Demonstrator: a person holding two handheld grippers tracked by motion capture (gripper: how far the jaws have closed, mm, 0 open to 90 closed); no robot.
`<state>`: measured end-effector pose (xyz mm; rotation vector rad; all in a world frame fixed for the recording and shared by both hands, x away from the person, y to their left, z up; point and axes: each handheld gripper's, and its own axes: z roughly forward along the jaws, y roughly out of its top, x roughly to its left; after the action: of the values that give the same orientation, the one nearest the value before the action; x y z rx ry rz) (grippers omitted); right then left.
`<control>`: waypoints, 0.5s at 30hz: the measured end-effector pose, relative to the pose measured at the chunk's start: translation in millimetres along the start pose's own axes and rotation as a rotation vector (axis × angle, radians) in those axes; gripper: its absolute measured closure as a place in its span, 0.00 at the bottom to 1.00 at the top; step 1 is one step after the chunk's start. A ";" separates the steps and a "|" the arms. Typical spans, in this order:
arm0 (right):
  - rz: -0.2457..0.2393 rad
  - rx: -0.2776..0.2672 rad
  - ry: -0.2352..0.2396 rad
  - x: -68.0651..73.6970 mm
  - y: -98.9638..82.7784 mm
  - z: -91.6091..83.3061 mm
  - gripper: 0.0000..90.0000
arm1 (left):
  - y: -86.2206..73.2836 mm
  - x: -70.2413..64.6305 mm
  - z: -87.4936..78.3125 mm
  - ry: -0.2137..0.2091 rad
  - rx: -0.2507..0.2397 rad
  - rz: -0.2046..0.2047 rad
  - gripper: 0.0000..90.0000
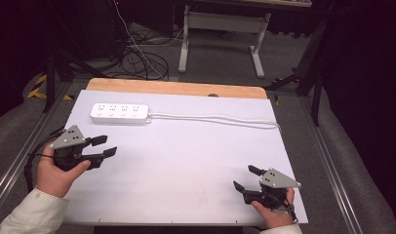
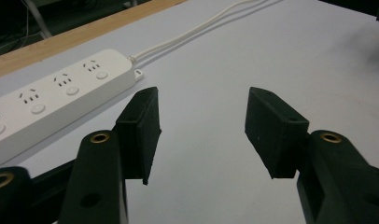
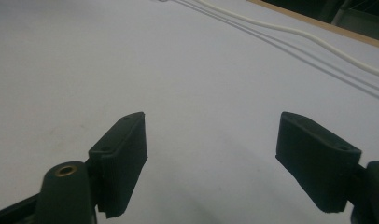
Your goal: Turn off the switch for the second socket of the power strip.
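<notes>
A white power strip [image 1: 120,113] with several sockets lies at the back left of the white table top [image 1: 186,156]; its white cable [image 1: 215,118] runs right to the table's edge. In the left gripper view the power strip [image 2: 52,100] sits just left of the jaws. My left gripper [image 1: 104,146] is held low at the left side, a little in front of the strip, open with nothing between its jaws. My right gripper [image 1: 246,178] is at the front right, near the table's front edge, open and empty, pointing left. In the right gripper view the cable [image 3: 318,44] crosses the far table.
A wooden strip [image 1: 176,88] borders the table's far edge. Beyond it stand a white table frame [image 1: 220,34] and tangled black cables [image 1: 137,61] on the floor. Metal rails [image 1: 20,156] run along both sides of the table.
</notes>
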<state>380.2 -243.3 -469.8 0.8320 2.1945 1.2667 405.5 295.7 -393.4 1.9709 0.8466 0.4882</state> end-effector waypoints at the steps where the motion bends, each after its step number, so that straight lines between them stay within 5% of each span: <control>1: 0.002 0.001 0.001 0.1 -0.2 0.1 0.28 | 1.8 0.6 0.1 -0.004 -0.001 -0.008 0.50; 15: 0.008 0.003 0.006 0.8 0.0 1.9 0.28 | 32.4 18.0 -2.3 0.007 -0.011 -0.009 0.52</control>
<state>380.9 -241.6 -470.7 0.8406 2.2004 1.2710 428.3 298.7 -364.3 1.9558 0.8555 0.4938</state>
